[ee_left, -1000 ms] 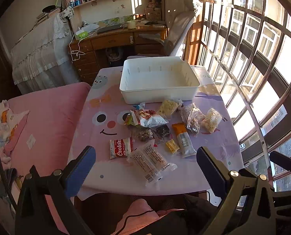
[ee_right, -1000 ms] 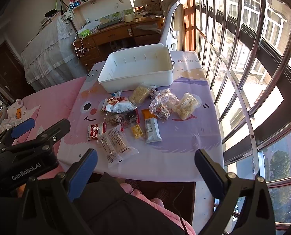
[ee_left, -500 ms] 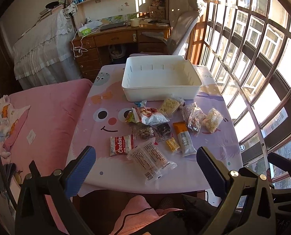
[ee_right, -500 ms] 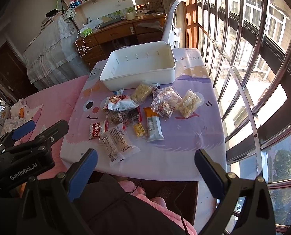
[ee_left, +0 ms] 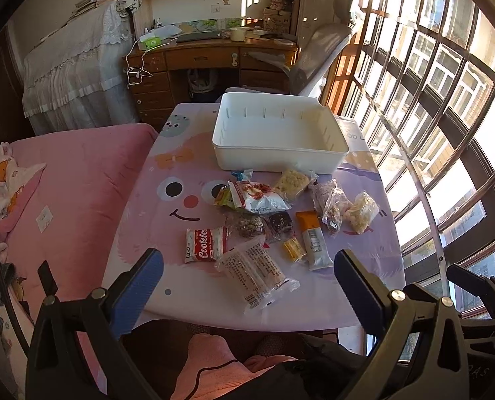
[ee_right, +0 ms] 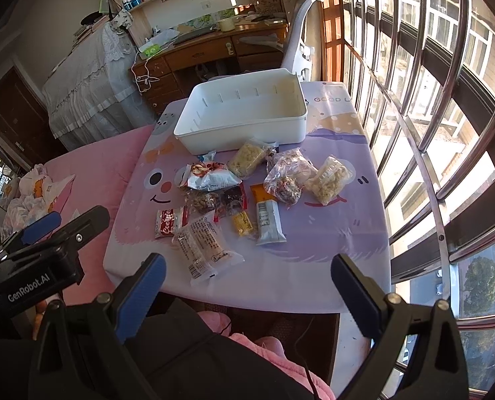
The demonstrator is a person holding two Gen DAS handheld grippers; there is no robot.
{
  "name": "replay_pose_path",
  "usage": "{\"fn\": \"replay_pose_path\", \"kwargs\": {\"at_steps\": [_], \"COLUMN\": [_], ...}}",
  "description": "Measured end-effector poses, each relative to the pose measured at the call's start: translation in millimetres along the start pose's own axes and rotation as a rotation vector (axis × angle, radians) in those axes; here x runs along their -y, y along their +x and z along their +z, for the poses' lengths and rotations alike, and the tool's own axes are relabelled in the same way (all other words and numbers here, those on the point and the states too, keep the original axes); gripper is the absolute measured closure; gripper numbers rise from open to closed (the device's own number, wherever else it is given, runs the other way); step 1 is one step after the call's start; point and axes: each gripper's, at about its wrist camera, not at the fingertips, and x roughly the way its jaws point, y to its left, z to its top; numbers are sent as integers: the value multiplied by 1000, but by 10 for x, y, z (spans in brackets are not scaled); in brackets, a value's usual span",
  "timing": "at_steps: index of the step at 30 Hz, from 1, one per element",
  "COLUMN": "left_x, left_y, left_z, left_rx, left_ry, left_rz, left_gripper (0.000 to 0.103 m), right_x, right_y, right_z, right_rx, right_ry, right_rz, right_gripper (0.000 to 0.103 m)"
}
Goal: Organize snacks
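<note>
Left tool [ee_left: 247,286]: jaws spread wide, nothing between them, hanging above the near edge of the surface [ee_left: 364,286] and touching nothing.
Bed [ee_left: 81,180]: pink cover, just beside the surface on its left.
Cookie pack [ee_left: 205,244]: red and white, leftmost of the snacks, lying flat near the left tool's blue pad.
Long clear packs [ee_left: 255,271]: two side by side, nearest the front edge, just right of the cookie pack.
White bin [ee_left: 277,133]: at the far end of the surface, nothing visible inside, snacks heaped just in front of it.
Grey bar [ee_right: 269,221]: orange-topped wrapper in the middle of the spread, a small yellow sweet [ee_right: 242,222] just beside it.
Clear bags [ee_right: 327,180]: pale puffed pieces, farthest right of the snacks, toward the window side.
Right tool [ee_right: 247,286]: jaws equally wide apart, holding nothing, poised over the front edge and clear of every packet.
</note>
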Motion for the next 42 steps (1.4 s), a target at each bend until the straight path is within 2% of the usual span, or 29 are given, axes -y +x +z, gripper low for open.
{"fn": "replay_pose_path", "kwargs": {"at_steps": [5,14,25,33,42], "left_x": [-156,-500,-909,-1153,-1137], "left_y": [44,258,716,1263,1883], "left_z": [146,456,792,865,665], "left_rx": [6,-20,-126,-281,-502], "left_ry": [20,110,264,309,355], "left_rz": [-3,-108,-218,-250,-245], "left_gripper": [3,5,5,5,5], "right_x": [-137,-480,-768,-997,-1083], "right_y": [74,289,628,892,1100], "right_z": [76,177,126,36,-107], "right_rx": [0,-29,-51,-57,-91], "right_ry": [28,129,387,485,509], "right_rz": [-6,-29,-100,-209,-263], "right_gripper": [3,3,3,3,3]}}
